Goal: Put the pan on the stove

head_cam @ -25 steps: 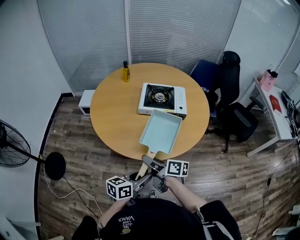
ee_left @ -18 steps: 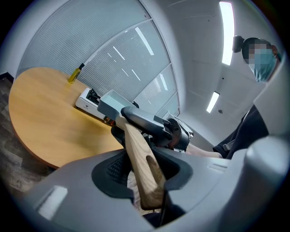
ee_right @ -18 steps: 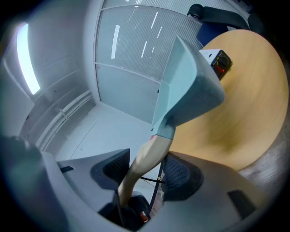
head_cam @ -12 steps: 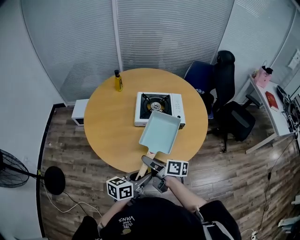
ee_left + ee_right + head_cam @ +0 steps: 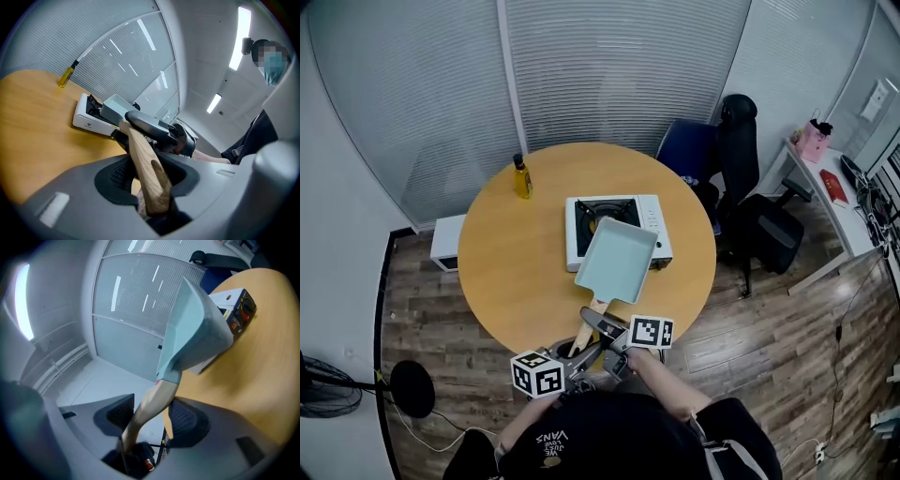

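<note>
Pan (image 5: 617,260) moved fwd, now overlapping stove (image 5: 651,218), handle (image 5: 591,323) gripped by L claw (image 5: 150,174) & R claw (image 5: 150,419); shirt (image 5: 609,441) reads "VANS".

We hold both arms tucked close before our chest, nearly level. The grey left claw (image 5: 147,176) and the grey right claw (image 5: 152,418) sit side by side, each clamped on the pale wooden pan handle (image 5: 589,326).
</note>
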`<state>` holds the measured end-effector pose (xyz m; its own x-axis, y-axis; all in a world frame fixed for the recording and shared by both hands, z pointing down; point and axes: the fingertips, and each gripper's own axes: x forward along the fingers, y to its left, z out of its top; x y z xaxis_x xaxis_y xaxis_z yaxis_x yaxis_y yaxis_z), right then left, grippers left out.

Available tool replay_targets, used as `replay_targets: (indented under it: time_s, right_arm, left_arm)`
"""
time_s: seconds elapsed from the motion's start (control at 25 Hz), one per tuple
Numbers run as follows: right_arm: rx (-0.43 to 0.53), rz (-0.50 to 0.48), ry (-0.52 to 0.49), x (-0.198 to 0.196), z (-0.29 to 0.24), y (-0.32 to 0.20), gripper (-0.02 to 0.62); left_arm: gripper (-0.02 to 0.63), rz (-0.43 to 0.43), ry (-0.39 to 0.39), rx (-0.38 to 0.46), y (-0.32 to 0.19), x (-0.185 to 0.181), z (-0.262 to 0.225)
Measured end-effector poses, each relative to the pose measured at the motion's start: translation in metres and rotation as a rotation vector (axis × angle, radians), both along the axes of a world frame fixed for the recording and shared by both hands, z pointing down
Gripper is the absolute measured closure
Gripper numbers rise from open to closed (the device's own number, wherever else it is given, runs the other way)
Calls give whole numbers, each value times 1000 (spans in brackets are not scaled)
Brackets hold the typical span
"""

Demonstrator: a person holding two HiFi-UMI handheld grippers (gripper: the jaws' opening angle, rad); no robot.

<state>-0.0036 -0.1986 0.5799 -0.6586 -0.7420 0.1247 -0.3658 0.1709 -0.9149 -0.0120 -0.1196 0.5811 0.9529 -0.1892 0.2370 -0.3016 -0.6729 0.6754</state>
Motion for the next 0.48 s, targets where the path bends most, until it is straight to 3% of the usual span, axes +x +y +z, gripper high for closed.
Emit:
replay_targets:
  time_s: [0.24,0.48]
  right_arm:
    - [-28,-11,-32,12,11,-25,385]
    - [-47,-91,-30,33,16,-52,383]
  left_arm:
    - [479,-11,-18,-16,-25,13,8]
    - [477,-88,-29,-30,-52,41,11]
